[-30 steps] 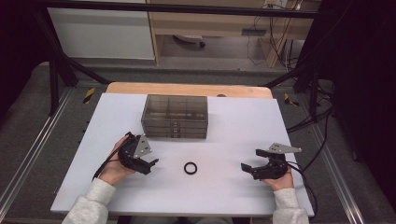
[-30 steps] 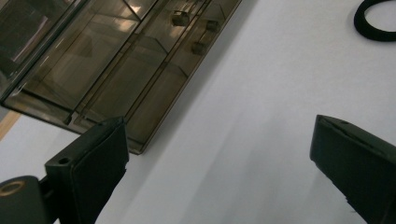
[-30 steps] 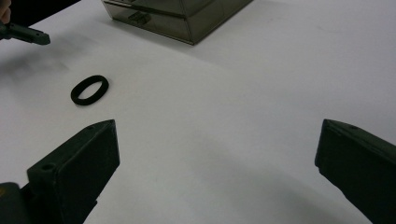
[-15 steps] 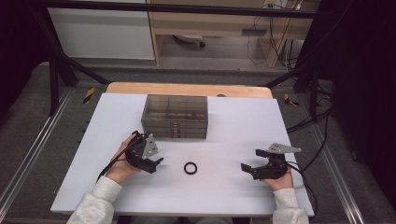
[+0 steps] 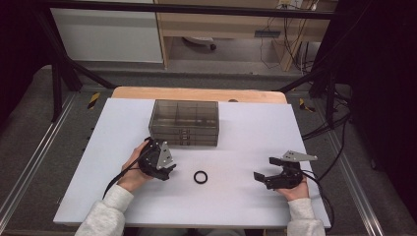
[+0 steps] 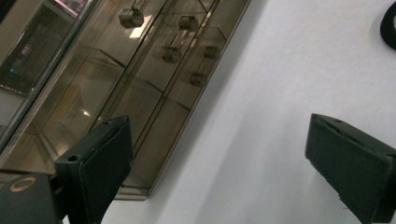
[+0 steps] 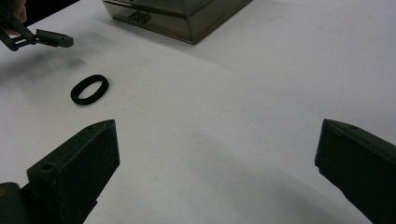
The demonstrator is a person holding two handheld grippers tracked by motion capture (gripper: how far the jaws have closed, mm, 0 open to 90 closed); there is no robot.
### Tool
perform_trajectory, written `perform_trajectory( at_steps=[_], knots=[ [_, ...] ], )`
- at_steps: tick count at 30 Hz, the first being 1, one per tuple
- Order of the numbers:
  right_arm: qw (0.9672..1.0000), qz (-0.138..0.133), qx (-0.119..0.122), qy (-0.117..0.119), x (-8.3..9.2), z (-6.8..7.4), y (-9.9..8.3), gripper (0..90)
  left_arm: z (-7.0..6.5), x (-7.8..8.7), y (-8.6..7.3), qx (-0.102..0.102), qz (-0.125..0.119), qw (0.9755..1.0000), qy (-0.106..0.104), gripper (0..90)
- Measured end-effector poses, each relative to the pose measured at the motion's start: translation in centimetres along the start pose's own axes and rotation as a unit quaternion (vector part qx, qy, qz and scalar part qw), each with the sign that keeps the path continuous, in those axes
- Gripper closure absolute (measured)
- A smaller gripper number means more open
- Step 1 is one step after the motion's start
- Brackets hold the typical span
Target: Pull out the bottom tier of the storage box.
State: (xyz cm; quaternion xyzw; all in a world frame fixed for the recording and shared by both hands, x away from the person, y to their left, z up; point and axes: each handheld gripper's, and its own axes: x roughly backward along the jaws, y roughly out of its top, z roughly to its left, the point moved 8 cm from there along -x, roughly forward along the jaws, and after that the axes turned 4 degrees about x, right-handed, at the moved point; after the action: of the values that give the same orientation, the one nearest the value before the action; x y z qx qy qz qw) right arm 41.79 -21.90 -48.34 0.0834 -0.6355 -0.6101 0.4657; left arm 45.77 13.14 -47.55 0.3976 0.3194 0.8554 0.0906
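Fingers spread wide on both sides, and nothing between them: that is what we read from the two gripper views. From the high view we see the left gripper [image 5: 164, 172] just left of the black ring [image 5: 200, 177], which lies flat on the white surface [image 5: 246, 206], apart from both grippers. The right gripper [image 5: 260, 177] sits well to the ring's right, its fingers pointing toward it. In the left gripper view we see our fingers [image 6: 100, 163] aimed at the tinted drawer box [image 6: 140, 93], whose small drawer knobs show through the clear plastic, a detail the high view leaves too small to make out; the ring [image 6: 390, 25] barely shows at the upper right edge, beyond the right-hand finger. In the right gripper view the ring [image 7: 89, 89] lies ahead of the left-hand finger [image 7: 79, 168], with the left gripper's tip [image 7: 44, 38] past it and the box [image 7: 177, 14] farther off
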Motion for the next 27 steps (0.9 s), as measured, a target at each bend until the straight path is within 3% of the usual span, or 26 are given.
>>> perform_trajectory(
  at_steps=[13,19,27],
  knots=[
    [1.0000,0.001,0.000,0.001,0.0,0.0,0.0,0.4,-0.2,-1.3,0.1,-0.035,0.005,0.9990,0.028,14.9],
    [1.0000,0.001,0.001,0.001,0.0,0.0,0.0,0.4,-0.3,-1.7,0.4,-0.058,0.002,0.9974,0.042,19.2],
    [1.0000,0.000,0.000,0.001,0.0,0.0,0.0,0.4,-0.5,-2.3,0.6,-0.074,-0.006,0.9957,0.056,22.5]
  ],
)
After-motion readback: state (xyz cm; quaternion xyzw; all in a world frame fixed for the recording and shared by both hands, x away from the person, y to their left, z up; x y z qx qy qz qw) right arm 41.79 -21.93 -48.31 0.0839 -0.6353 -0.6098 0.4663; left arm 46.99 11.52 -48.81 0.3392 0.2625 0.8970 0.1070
